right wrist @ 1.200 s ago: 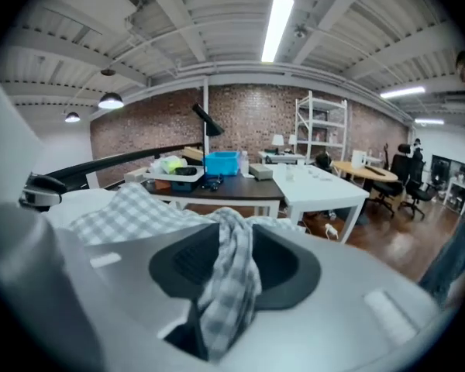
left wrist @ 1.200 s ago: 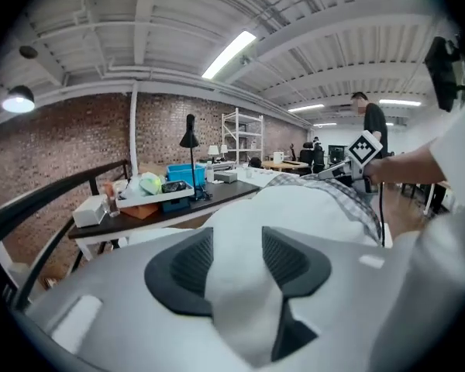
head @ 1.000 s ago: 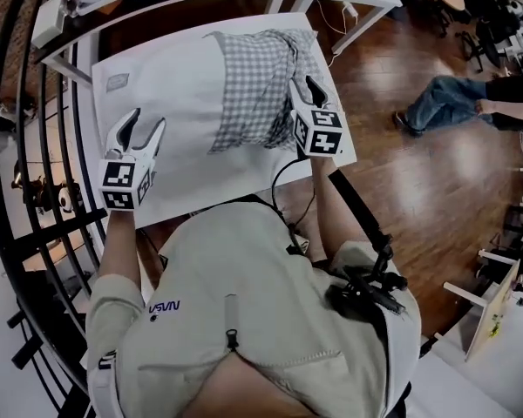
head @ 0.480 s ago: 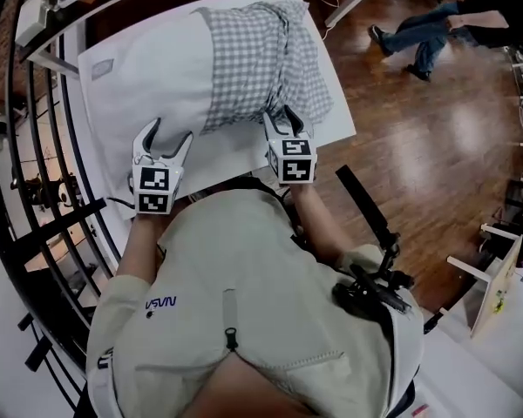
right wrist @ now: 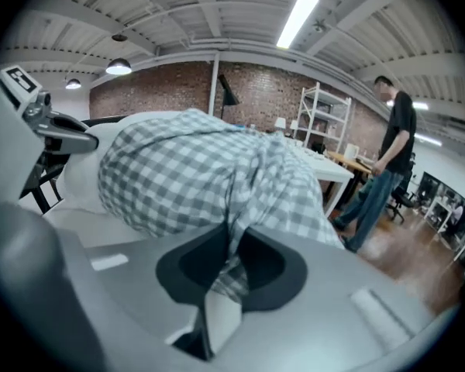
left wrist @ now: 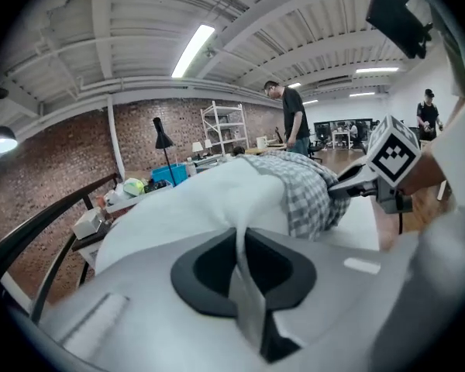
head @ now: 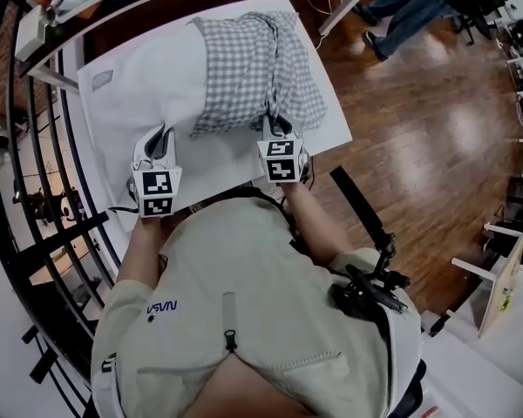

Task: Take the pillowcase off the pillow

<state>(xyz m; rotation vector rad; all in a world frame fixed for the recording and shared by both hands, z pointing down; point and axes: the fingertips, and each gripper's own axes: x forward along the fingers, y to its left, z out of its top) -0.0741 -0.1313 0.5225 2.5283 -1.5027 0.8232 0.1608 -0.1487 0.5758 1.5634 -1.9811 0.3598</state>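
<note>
Pillowcase (right wrist: 178, 169) in just-closed jaws, right gripper (right wrist: 234, 242)

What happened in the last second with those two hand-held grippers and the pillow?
The left hand-held gripper came down onto the white pillow and the right hand-held gripper onto the checked pillowcase. Both were open; their jaws have just closed, each pinching that fabric. The pillowcase still covers only one end of the pillow, as before.

Pillow (head: 148, 81) on worktop (head: 231, 159), pillowcase (head: 244, 59) over its right end; left gripper (head: 161, 135) at pillow's near edge, right gripper (head: 275, 123) at pillowcase's near edge.
</note>
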